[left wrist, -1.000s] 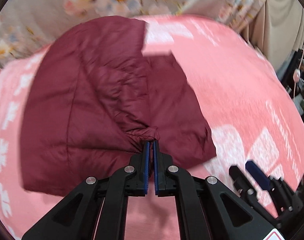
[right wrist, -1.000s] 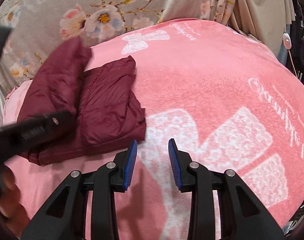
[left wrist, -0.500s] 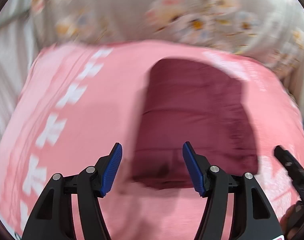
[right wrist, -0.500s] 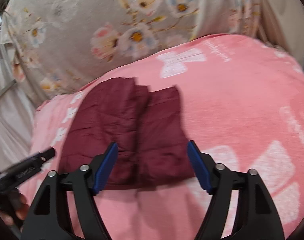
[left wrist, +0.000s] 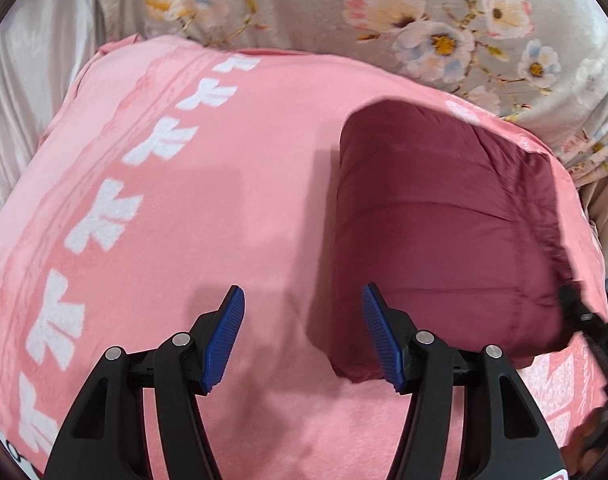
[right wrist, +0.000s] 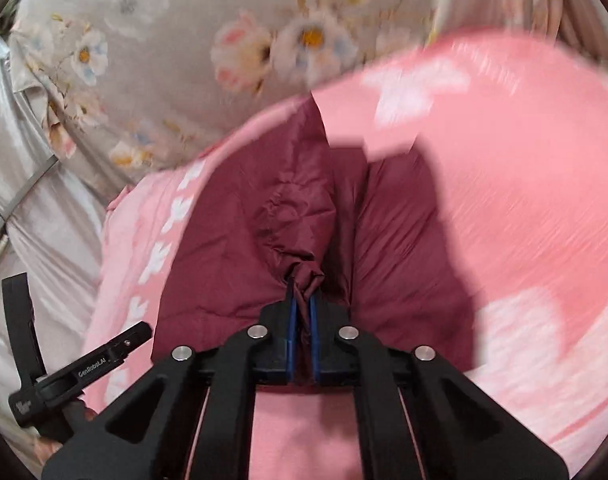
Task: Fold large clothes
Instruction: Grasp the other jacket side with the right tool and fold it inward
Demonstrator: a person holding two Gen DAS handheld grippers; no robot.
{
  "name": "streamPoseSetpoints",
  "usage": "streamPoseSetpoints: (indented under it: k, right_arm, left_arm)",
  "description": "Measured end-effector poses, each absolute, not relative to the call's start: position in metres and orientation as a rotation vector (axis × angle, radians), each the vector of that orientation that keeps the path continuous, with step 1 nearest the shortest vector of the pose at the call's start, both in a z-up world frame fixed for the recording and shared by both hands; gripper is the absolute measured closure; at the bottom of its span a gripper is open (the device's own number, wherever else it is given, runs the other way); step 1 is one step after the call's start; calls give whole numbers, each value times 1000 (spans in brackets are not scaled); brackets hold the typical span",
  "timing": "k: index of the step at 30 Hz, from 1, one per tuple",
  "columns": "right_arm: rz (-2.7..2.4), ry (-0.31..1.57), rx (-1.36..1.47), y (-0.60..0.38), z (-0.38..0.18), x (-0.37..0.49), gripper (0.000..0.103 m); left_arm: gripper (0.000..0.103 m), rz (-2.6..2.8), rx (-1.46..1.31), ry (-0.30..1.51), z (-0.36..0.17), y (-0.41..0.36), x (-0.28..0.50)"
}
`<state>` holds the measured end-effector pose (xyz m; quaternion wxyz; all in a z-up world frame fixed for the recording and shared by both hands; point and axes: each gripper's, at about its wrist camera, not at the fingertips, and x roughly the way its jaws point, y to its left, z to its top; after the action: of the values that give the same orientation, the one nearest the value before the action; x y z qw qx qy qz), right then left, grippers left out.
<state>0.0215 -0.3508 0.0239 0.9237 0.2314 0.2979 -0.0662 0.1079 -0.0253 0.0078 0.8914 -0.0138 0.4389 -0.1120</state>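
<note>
Right wrist view: right gripper [right wrist: 302,312] having just closed, is pinching maroon jacket [right wrist: 240,240] cuff, seemingly.
Left gripper [left wrist: 302,336]: gaping wide, gripping nothing, over pink blanket [left wrist: 224,200].

Home bedroom: pink blanket [left wrist: 232,208] on bed, floral curtain [left wrist: 444,36] behind.

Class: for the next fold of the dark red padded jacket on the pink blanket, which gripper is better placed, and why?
Probably the right gripper: it already pinches the dark red padded jacket's bunched edge. The left gripper is open above the pink blanket, beside the jacket.

Black hand-held gripper [left wrist: 303,336] (blue ribbed pads).
</note>
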Motion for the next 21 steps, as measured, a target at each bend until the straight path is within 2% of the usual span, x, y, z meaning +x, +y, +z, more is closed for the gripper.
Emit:
streamPoseSetpoints:
  k: [3,9,21]
  right_arm:
    - [-245,619,392,-367,25,13,99]
    - [-331,724,380,-388,-24,6,99]
    - [-325,791,432,-397,-74,15,99]
  left_arm:
    - [45,-260,-4,905,9,-46,110]
    - [46,-301,106,945,-15,-92,106]
    - [44,-275,238,926,-49,-115,102]
